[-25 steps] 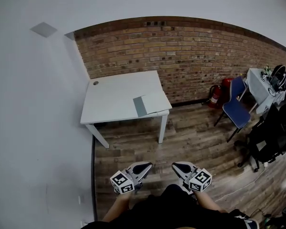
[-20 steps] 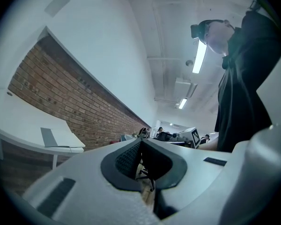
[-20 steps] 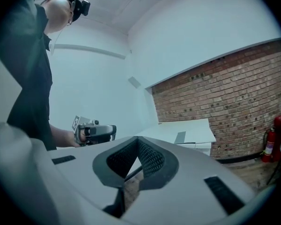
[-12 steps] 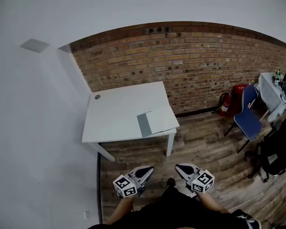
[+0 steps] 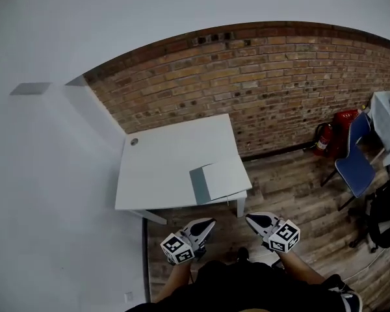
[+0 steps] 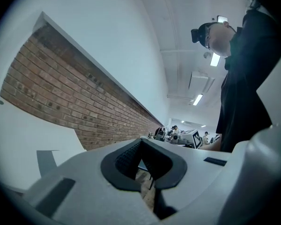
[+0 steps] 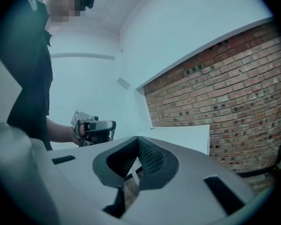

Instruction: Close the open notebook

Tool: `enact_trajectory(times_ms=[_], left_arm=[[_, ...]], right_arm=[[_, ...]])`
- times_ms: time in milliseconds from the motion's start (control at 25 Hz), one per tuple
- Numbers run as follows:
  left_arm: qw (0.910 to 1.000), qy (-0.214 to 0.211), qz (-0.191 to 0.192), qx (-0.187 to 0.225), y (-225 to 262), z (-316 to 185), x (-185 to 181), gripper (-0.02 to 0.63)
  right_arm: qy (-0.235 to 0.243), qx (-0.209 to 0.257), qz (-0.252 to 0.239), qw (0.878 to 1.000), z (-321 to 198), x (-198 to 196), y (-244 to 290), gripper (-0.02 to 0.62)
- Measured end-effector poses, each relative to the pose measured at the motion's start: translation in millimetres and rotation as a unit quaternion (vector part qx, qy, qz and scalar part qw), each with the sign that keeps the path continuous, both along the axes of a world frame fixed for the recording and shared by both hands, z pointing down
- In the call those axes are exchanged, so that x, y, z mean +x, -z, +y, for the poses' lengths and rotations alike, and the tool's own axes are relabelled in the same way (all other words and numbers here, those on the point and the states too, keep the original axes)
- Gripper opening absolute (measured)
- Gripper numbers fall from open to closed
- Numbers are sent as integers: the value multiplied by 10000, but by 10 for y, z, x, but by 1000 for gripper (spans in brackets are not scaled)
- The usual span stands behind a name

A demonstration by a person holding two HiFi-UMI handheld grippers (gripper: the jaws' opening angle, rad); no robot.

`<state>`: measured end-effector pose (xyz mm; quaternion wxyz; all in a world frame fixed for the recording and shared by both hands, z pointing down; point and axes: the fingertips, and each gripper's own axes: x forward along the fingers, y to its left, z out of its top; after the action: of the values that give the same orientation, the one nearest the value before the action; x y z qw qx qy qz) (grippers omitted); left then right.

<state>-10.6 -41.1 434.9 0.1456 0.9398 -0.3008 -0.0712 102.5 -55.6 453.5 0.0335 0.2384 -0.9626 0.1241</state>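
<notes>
Counting from the left, one white worktop (image 5: 162, 168) stands against the brick wall (image 5: 273, 77), with one small round hole (image 5: 134, 142) near its far left corner. One notebook (image 5: 224, 179) lies on the worktop's near right corner. It shows a grey strip along its left side and a pale face to the right, and the head view does not make clear whether it lies open or shut.

Two claws are held low over the wooden floor (image 5: 292, 187), short of the worktop and well apart from the notebook. The left claw (image 5: 207, 225) has its jaws pressed together with nothing between them. The right claw (image 5: 252, 218) is likewise pressed together and empty.

Further right stand one red fire extinguisher (image 5: 325, 138) by the wall and one blue chair (image 5: 354, 169). A second white table (image 5: 385, 119) is cut off by the right edge, and the things on it are too small to make out. A dark shape (image 5: 385, 220) below it is also cut off.
</notes>
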Motion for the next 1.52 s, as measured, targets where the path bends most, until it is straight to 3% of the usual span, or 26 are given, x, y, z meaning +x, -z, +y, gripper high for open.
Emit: enact_trajectory(times_ms=[200, 400, 1000, 1160, 1320, 1520], left_arm=[[9997, -71, -42, -208, -138, -364, 11, 17], [9992, -40, 95, -381, -233, -848, -131, 17], [9967, -580, 348, -445, -366, -2550, -707, 17], [9963, -372, 345, -700, -577, -2812, -903, 17], [9958, 37, 453, -791, -665, -3006, -924, 17], [9877, 755, 351, -1321, -1013, -2940, -889, 17]], right_arm=[[-148, -325, -153, 9992, -420, 34, -168, 6], [-113, -504, -12, 9987, -819, -84, -290, 6], [-1084, -739, 25, 9913, -2515, -369, -163, 8], [-1094, -865, 48, 9902, -2712, -420, -252, 31], [-972, -1204, 458, 9869, -2909, -214, -598, 80], [-481, -2255, 416, 9722, -3051, 34, -1294, 172]])
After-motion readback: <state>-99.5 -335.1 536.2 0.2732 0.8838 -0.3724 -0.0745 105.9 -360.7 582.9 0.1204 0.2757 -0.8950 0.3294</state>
